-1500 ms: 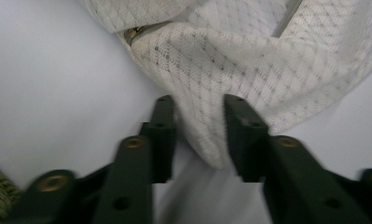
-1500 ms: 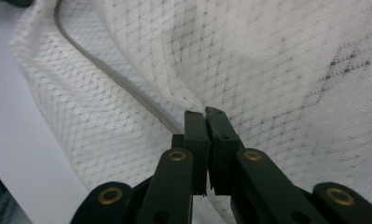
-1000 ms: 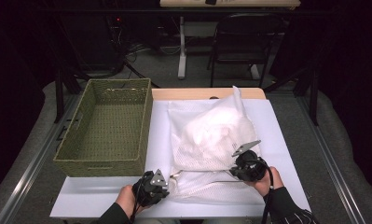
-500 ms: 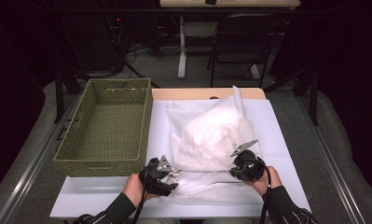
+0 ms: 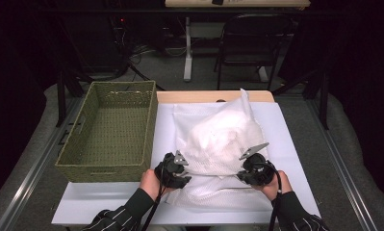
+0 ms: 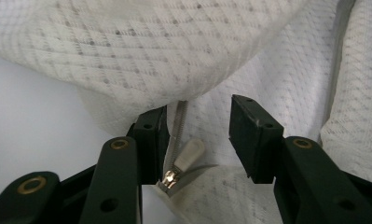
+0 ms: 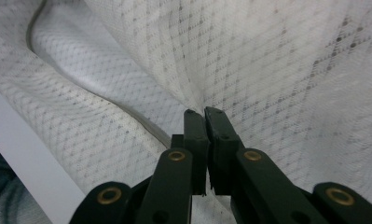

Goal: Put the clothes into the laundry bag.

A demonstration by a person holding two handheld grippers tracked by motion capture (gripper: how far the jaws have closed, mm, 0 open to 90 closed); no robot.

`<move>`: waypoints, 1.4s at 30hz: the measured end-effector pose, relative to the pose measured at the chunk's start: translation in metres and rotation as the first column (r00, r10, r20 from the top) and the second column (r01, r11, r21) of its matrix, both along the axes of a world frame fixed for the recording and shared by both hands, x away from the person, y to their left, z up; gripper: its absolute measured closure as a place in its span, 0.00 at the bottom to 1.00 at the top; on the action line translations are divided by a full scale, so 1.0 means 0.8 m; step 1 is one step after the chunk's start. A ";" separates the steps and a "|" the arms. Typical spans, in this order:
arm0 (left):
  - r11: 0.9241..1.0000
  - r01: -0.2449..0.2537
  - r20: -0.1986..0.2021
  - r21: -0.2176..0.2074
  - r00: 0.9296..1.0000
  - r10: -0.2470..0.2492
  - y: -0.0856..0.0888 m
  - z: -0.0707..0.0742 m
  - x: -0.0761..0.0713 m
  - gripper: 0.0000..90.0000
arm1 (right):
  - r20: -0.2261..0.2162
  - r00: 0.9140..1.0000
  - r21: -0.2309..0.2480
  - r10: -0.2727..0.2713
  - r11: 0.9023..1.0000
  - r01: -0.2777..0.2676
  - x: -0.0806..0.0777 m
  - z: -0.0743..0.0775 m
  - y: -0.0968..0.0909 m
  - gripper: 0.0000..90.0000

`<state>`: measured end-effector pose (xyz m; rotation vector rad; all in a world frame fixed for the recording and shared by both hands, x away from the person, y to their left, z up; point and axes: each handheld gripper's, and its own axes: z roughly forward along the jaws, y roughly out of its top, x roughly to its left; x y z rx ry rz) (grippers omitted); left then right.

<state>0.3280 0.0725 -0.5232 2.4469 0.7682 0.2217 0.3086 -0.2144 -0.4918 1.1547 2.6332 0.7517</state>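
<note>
Left gripper straddles zipper pull — quilted white mesh bag.

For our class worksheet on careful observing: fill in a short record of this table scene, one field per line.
Main item: white mesh laundry bag, stuffed, lying on the white table
Fastening: zip with cream plastic pull
Left gripper: jaws open, just closing, pull between them
Right gripper: shut on the mesh
Beside the bag: olive woven rectangular basket, nothing inside
</note>
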 end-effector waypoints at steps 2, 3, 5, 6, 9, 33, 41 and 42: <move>1.000 -0.007 -0.015 0.016 1.000 0.007 -0.003 -0.005 0.006 0.63 | 0.005 1.000 0.002 -0.006 1.000 0.006 0.000 0.000 0.001 0.98; 1.000 -0.006 -0.024 0.022 1.000 0.006 -0.004 -0.008 0.009 0.63 | 0.009 1.000 0.003 -0.004 1.000 0.004 0.000 0.000 0.002 0.98; 0.999 -0.018 -0.019 0.035 1.000 0.019 -0.007 -0.014 0.013 0.62 | 0.005 1.000 -0.005 -0.005 1.000 0.005 0.001 -0.001 0.004 0.98; 0.999 -0.025 -0.013 0.037 1.000 0.025 -0.008 -0.015 0.014 0.62 | 0.005 1.000 -0.004 -0.006 1.000 0.006 0.001 -0.002 0.006 0.98; 0.998 -0.050 0.000 0.027 0.999 0.050 -0.008 -0.021 0.018 0.70 | 0.003 1.000 -0.003 -0.005 1.000 0.005 0.001 -0.002 0.007 0.98; 0.989 0.151 -0.050 0.006 0.987 -0.150 0.019 -0.003 -0.034 0.97 | -0.039 0.999 -0.019 0.008 1.000 -0.008 -0.007 -0.005 -0.001 0.98; 0.980 0.198 -0.098 -0.019 0.975 -0.199 0.015 -0.004 -0.049 0.97 | -0.066 0.998 -0.056 -0.001 0.998 -0.003 -0.012 -0.011 -0.015 0.99; 0.978 0.208 -0.101 -0.015 0.973 -0.208 0.012 -0.005 -0.052 0.97 | -0.074 0.997 -0.061 -0.011 0.998 0.006 -0.012 -0.013 -0.017 1.00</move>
